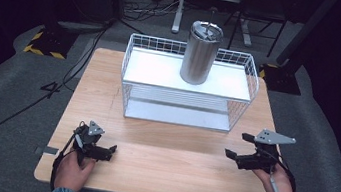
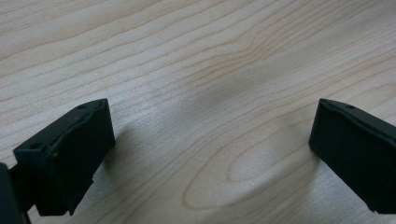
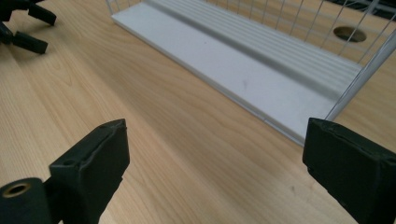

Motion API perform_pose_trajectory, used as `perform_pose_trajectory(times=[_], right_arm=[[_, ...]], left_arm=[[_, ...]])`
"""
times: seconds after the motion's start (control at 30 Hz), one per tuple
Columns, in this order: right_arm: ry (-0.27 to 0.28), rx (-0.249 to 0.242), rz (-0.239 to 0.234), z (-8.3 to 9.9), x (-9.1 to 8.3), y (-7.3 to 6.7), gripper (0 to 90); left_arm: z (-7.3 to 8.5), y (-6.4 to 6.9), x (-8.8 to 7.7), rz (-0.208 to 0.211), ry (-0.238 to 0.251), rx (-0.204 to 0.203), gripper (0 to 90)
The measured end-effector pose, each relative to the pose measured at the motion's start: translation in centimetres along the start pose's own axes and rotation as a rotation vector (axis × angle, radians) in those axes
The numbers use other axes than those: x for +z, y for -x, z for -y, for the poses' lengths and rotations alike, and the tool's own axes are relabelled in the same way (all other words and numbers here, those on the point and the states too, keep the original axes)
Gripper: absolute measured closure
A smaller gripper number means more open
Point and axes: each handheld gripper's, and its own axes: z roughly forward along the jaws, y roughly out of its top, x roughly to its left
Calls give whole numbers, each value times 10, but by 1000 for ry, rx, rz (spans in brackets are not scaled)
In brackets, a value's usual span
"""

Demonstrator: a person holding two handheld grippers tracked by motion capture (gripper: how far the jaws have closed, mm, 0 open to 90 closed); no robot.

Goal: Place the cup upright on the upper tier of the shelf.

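both grippers sit low over the near part of the wooden table (image 1: 108, 92), each in a hand coming in from the near edge. left gripper (image 1: 102, 151) is by the near left corner, its jaws spread wide with nothing between them — in the left gripper view (image 2: 212, 154) there is just bare wood grain and a soft shadow under the gap. right gripper (image 1: 239, 146) is toward the near right corner, also wide open and empty, its grey plate on top, jaws pointing inward across the table.

in the right gripper view (image 3: 215, 172) the jaws frame the wood in front of the white wire rack (image 3: 261, 79), whose lower shelf runs across the upper half of that view; the other gripper shows far off at the top left corner.

the rack (image 1: 130, 95) stands at the middle of the table toward the far edge, well apart from both grippers. on its top shelf, right of centre and toward the back, stands a steel tumbler (image 1: 199, 54) — upright, lid on. neither gripper touches the rack or the tumbler.
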Motion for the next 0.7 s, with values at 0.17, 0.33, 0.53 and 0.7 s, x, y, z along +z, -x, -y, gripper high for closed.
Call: perform_pose_trajectory(times=[0.17, 0.33, 0.53, 0.7], right_arm=[[-29, 16, -13, 16, 11, -2, 80], [-56, 23, -23, 32, 22, -6, 84], [-89, 31, -26, 49, 33, -11, 88], [-113, 31, -27, 61, 42, -14, 91]], left_arm=[[0, 0, 0, 0, 1, 1, 6], [0, 0, 0, 0, 0, 0, 6], [0, 0, 0, 0, 0, 0, 6], [0, 0, 0, 0, 0, 0, 6]])
